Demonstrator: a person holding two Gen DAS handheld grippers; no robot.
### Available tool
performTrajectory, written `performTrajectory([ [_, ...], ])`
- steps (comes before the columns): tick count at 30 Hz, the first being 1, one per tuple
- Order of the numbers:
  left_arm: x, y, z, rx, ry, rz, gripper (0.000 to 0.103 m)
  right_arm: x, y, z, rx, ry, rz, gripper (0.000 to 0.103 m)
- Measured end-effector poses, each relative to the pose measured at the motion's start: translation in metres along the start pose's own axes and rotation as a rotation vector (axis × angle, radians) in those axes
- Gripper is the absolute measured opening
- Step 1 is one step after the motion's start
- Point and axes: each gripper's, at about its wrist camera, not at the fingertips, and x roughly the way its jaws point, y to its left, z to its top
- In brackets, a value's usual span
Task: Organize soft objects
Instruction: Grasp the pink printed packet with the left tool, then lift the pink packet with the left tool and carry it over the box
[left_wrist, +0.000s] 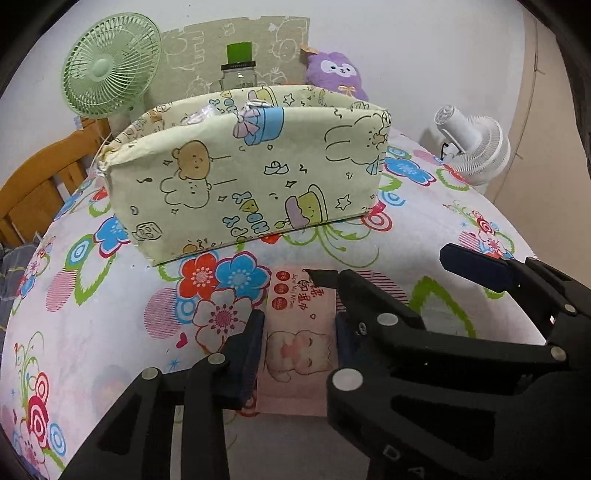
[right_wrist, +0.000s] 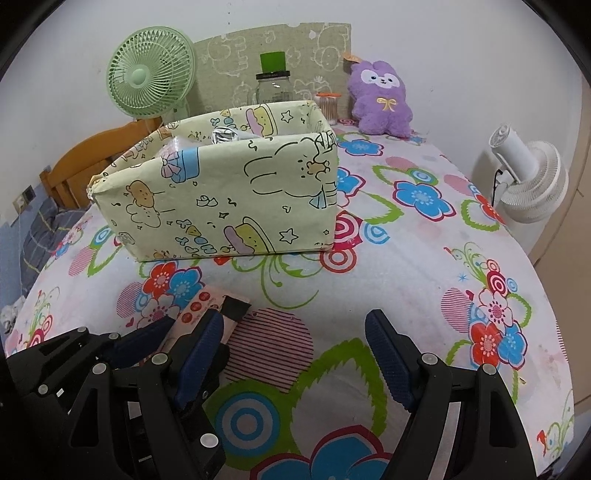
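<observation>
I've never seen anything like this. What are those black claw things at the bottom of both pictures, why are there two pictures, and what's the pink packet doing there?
No robot here: a person holds a two-finger gripper in each hand, and each carries a wide-angle camera looking along its fingers. One picture comes from the left gripper, the other from the right gripper. Both look across a flowered bedsheet toward a cartoon-print box. Behind it stand a green fan, a jar and a purple plush toy. The left gripper's pads are squeezing the pink wet-wipes pack, lying on the sheet. The right gripper is open and empty.
</observation>
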Motion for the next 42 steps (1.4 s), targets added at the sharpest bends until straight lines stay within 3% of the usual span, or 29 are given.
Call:
performTrajectory([
  [19,-0.056,0.006,0.008,-0.035,-0.114,0.038,0.039,-0.055,0.018,0.015,-0.029,-0.116,0.003,0.082],
  [42,-0.111,0.012,0.042,-0.038,-0.245,0.063,0.039,-0.110,0.032,0.053,-0.023,-0.225,0.020,0.082],
])
